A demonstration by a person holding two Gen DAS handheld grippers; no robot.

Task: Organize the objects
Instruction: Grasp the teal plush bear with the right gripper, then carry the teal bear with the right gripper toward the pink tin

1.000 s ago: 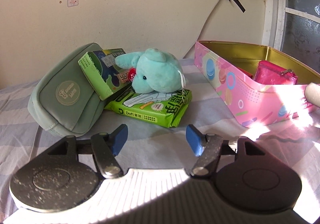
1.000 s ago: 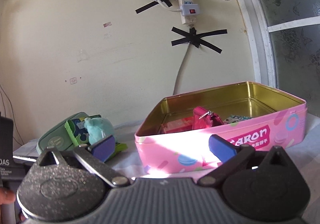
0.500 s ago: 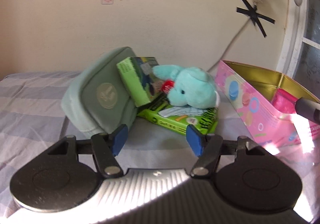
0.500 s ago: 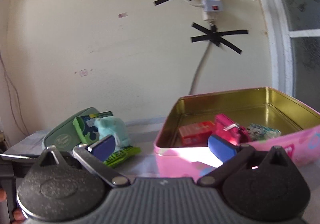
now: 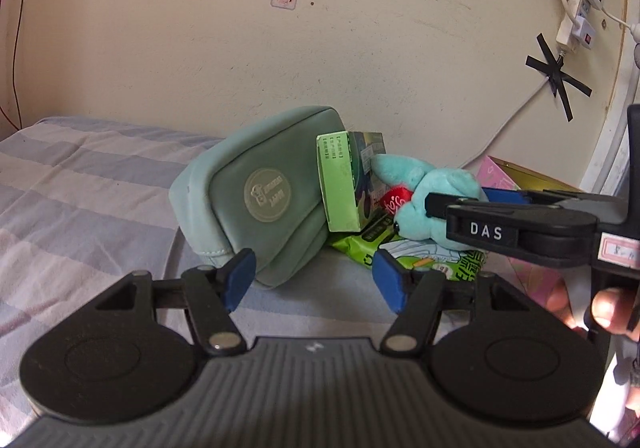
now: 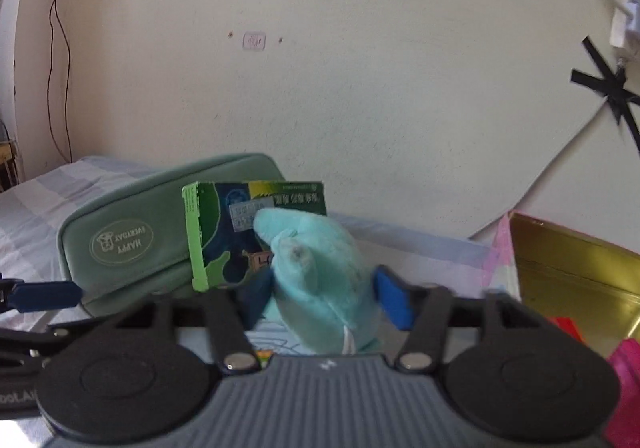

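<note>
Right wrist view: the right gripper is straddling the turquoise plush toy, and its jaws have just been closing with the toy between them. The left blue pad is lying against the toy's flank; the right pad is standing just beside the other flank, and whether it is pressing on the plush cannot be told. The toy is lying on a green packet on the striped bedsheet, its snout touching the green carton that is leaning upright against the sage-green pouch. The pouch is sitting to the left of the toy, its round "HAPPY EVERYDAY" badge showing upside down.

Left wrist view: the left gripper is hovering near the pouch's near edge with its jaws partly open and nothing between them. The right gripper is entering from the right, its black body crossing in front of the plush toy, with the person's fingers gripping its handle at the right edge.

To the far right, the pink tin with a gold interior is standing open, a magenta item showing inside its near corner. On the cream wall behind, a white power strip is hanging among black tape crosses.
</note>
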